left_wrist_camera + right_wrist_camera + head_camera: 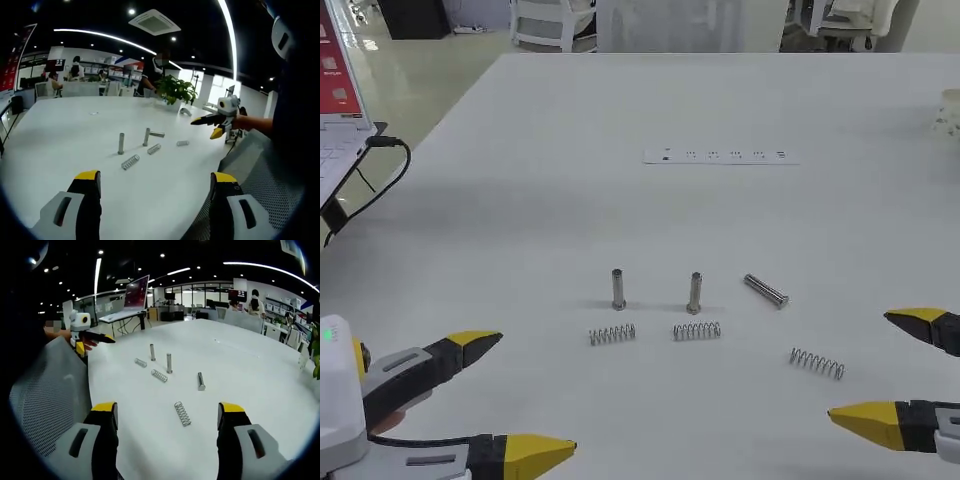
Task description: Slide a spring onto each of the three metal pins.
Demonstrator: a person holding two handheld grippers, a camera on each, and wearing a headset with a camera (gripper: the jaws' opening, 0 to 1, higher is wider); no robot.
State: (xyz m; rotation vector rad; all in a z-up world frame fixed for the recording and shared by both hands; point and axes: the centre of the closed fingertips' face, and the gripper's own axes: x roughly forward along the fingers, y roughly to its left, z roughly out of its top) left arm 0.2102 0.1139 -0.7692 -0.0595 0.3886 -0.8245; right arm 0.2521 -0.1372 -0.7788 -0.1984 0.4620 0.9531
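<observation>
Three pins (618, 289) and three springs (612, 335) sit on the worktop (620, 200) between the left tool (537, 392) and right tool (858, 364), both wide open.

The laptop (334, 90) beyond the left edge of the counter (520, 200) was cut off by the picture's left side, and its screen text was unreadable. A pale object (949, 112) at the counter's right edge was cropped and too blurred to identify. The markings on the flat white strip (720, 156) toward the far edge were too small to read. The left gripper (538, 392) ran off the bottom-left corner and the right gripper (858, 364) off the right side, so both bodies were cropped.
</observation>
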